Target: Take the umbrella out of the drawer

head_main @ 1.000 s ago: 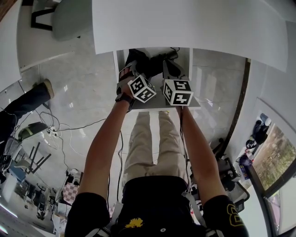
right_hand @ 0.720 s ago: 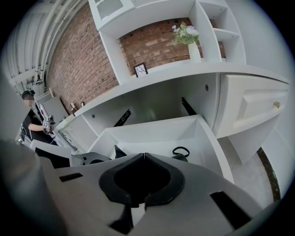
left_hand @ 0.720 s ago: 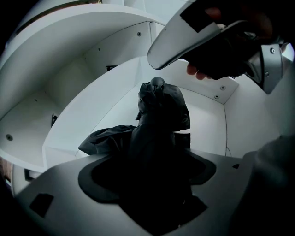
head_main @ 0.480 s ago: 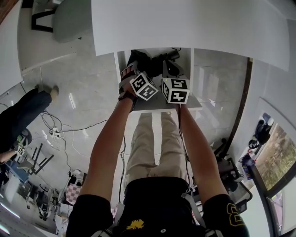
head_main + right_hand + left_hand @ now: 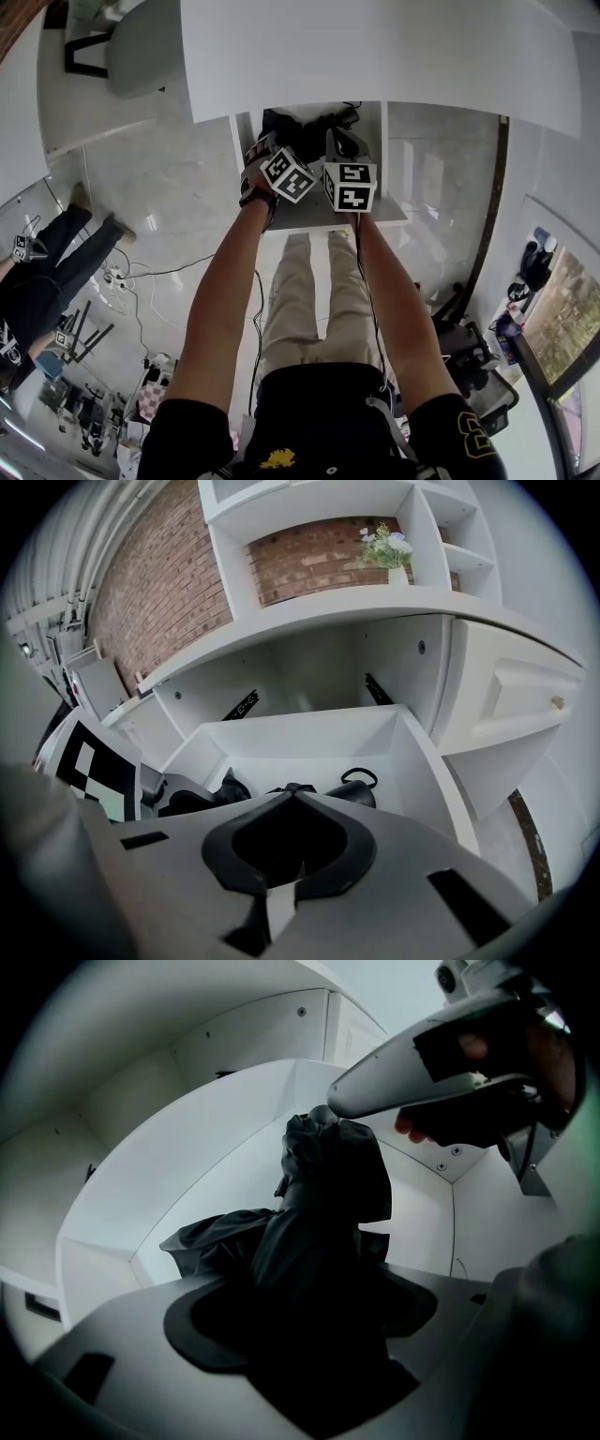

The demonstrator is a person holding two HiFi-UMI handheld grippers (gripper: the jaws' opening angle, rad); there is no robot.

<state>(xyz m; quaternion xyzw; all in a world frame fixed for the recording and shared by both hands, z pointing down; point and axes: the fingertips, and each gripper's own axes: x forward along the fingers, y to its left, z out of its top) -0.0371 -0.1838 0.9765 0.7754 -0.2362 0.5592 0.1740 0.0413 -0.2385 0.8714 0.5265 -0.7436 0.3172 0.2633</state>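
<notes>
White drawer [image 5: 424, 761], umbrella [image 5: 328, 1180] in left hand-held gripper [image 5: 305, 1283]

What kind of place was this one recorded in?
Probably an indoor workroom or lab staged like a home: white built-in shelving on a brick wall, a flower vase on a shelf, and a glossy tiled floor with loose cables.

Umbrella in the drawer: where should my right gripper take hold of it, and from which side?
I'd grip the stubby handle beside its strap loop, coming straight down from above: the drawer walls block sideways approaches. The left gripper holds the umbrella by its bunched fabric, so the handle end lies free for the right gripper.
</notes>
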